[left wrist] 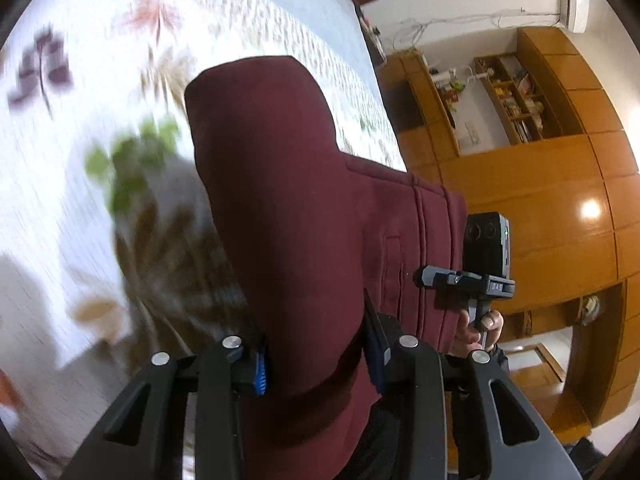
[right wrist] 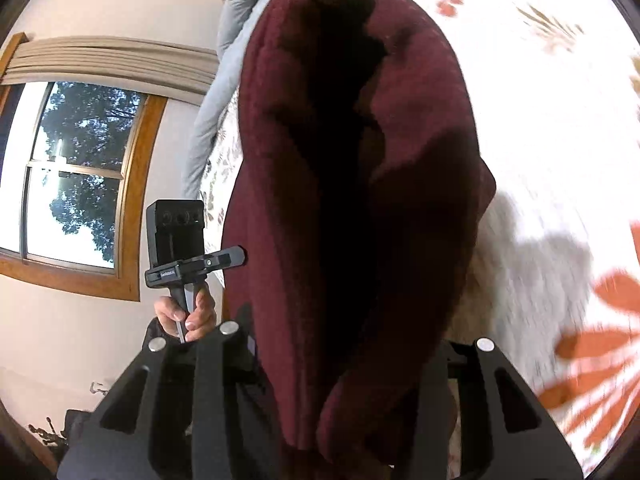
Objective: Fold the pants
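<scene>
Above the floral bedspread [left wrist: 80, 200] the maroon pants [left wrist: 288, 208] hang lifted, clear of it. Left gripper [left wrist: 320, 364]: blue-padded fingers pinch a thick fold of the pants. Right gripper [right wrist: 352, 360]: fabric drapes over its fingers, hiding them; closure cannot be determined. Wooden cabinets [left wrist: 540, 200] stand beyond the bedspread's edge.

**Maroon on a leafy white ground**

The pants [left wrist: 296, 200] are plain dark maroon. The bedspread [left wrist: 80, 208] is white, printed with green, purple, pink and tan leaves, with orange ones in the right view. The cabinets [left wrist: 540, 208] are honey-orange wood. The gripper [left wrist: 316, 364] is black with blue pads [left wrist: 260, 372].
</scene>
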Available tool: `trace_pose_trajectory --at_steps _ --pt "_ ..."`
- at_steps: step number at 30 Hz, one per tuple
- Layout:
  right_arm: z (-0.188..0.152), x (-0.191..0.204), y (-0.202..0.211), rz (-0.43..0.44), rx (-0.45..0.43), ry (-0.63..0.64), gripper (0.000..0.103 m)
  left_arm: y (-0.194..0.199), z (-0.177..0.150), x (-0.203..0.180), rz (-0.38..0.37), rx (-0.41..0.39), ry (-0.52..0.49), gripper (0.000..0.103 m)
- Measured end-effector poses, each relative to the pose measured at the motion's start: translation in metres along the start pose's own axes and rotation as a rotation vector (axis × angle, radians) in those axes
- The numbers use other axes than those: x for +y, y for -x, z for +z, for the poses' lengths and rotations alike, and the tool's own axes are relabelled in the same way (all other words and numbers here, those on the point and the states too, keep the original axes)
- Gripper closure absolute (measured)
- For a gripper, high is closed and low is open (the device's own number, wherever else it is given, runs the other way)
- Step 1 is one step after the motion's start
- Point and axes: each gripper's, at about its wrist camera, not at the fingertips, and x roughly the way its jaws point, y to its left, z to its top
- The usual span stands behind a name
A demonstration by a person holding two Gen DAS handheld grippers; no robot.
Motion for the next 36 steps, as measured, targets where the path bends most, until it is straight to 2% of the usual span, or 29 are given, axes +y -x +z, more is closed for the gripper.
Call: trace_pose_trajectory --at_steps 7,9,10,11,16,17,20,22,23,24,25,27,28,30,32,34,35,36 --pt "0.087 0.021 -0.039 0.029 0.005 0.020 0.064 0.037 0.082 0.015 0.068 -0.046 0.014 0.066" --pt "0.102 0.022 -0.061 0.035 0.012 0.015 0.064 0.041 0.100 0.030 0.079 -0.050 0.041 0.066" --pt "0.102 0.036 -0.087 0.035 0.017 0.008 0.064 0.042 0.106 0.038 0.081 -0.049 0.055 0.066" --pt "0.113 0.033 -0.102 0.034 0.031 -0.002 0.064 0.041 0.115 0.055 0.086 -0.041 0.088 0.066" --pt "0.130 -0.006 -0.152 0.014 0.074 -0.072 0.063 0.031 0.126 0.121 0.139 -0.018 0.191 0.066" --pt "0.135 -0.016 -0.157 0.019 0.071 -0.101 0.060 0.027 0.124 0.134 0.150 -0.013 0.215 0.065" --pt "0.130 -0.041 -0.168 0.015 0.093 -0.134 0.047 0.020 0.113 0.149 0.119 -0.009 0.222 0.056" --pt "0.131 -0.038 -0.162 0.009 0.092 -0.101 0.038 0.030 0.109 0.147 0.108 -0.052 0.209 0.049" --pt "0.130 -0.037 -0.143 -0.013 0.065 -0.091 0.034 0.040 0.108 0.147 0.129 -0.077 0.198 0.043" --pt "0.127 -0.037 -0.130 -0.042 0.030 -0.092 0.033 0.054 0.106 0.140 0.172 -0.119 0.171 0.038" --pt "0.128 -0.038 -0.117 -0.063 -0.010 -0.104 0.032 0.069 0.106 0.129 0.211 -0.172 0.141 0.037" --pt "0.124 -0.029 -0.083 -0.129 -0.132 -0.097 0.032 0.092 0.105 0.100 0.240 -0.248 0.052 0.034" --pt "0.126 -0.020 -0.074 -0.129 -0.173 -0.074 0.032 0.097 0.107 0.090 0.229 -0.266 0.018 0.033" --pt "0.134 0.006 -0.066 -0.041 -0.200 -0.014 0.032 0.096 0.120 0.061 0.140 -0.295 -0.060 0.026" --pt "0.140 0.032 -0.078 0.014 -0.204 0.034 0.032 0.075 0.135 0.051 0.004 -0.257 -0.073 0.023" --pt "0.152 0.045 -0.108 0.046 -0.179 0.008 0.032 0.057 0.148 0.069 -0.037 -0.237 -0.043 0.023" --pt "0.154 0.038 -0.128 0.056 -0.146 -0.029 0.032 0.042 0.157 0.076 -0.033 -0.226 -0.014 0.023" --pt "0.158 0.025 -0.125 0.049 -0.137 -0.047 0.037 0.036 0.159 0.089 -0.020 -0.223 0.015 0.023"
